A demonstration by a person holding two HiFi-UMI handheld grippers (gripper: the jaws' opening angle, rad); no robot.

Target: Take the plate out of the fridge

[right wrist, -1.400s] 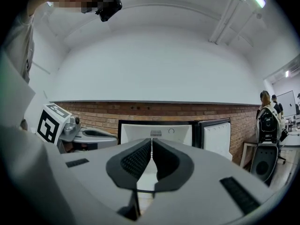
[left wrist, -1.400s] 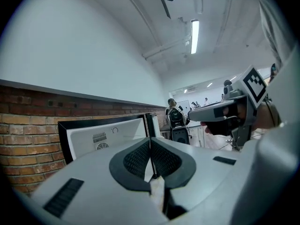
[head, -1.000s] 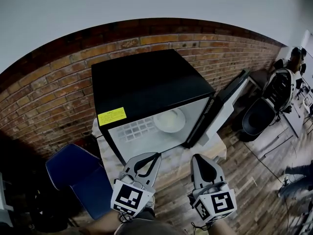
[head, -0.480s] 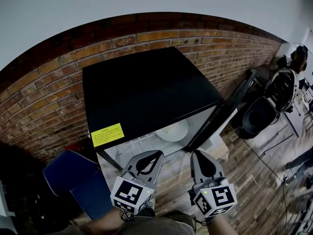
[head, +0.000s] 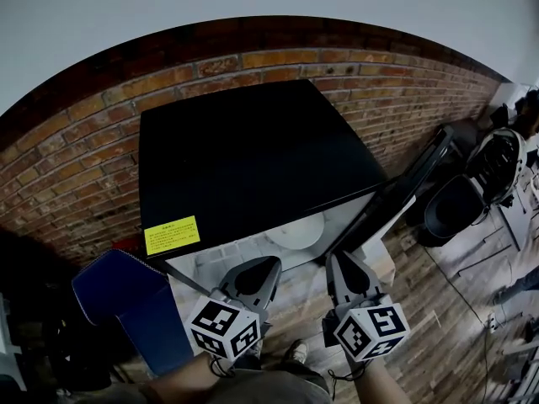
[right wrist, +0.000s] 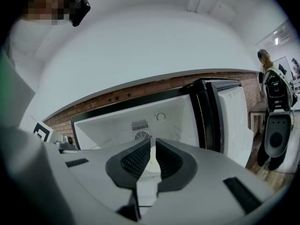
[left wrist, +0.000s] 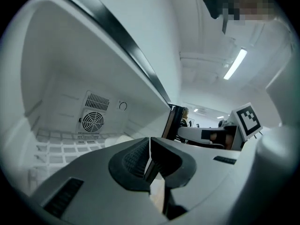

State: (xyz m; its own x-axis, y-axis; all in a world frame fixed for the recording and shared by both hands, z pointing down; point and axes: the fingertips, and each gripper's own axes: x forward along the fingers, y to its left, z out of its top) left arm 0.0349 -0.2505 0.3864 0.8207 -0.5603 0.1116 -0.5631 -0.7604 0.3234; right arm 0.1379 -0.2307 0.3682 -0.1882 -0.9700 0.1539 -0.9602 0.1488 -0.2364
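Reaching into the big black fridge (head: 253,158) looks like the step now; its door (head: 408,183) stands open on the right; the white plate (head: 296,230) sits inside on the shelf (head: 221,255). The left gripper (head: 268,266) and the right gripper (head: 337,261) hover just outside, both squeezed closed on nothing; the plate lies ahead, between them; next, one must open wide, go in and pinch the rim.

The left gripper (head: 269,263) and the right gripper (head: 337,259) are held side by side, close together, both pointing forward away from the person; each pair of jaws is closed with nothing between them; the left forearm (head: 181,383) and the right forearm (head: 383,387) show at the bottom edge.
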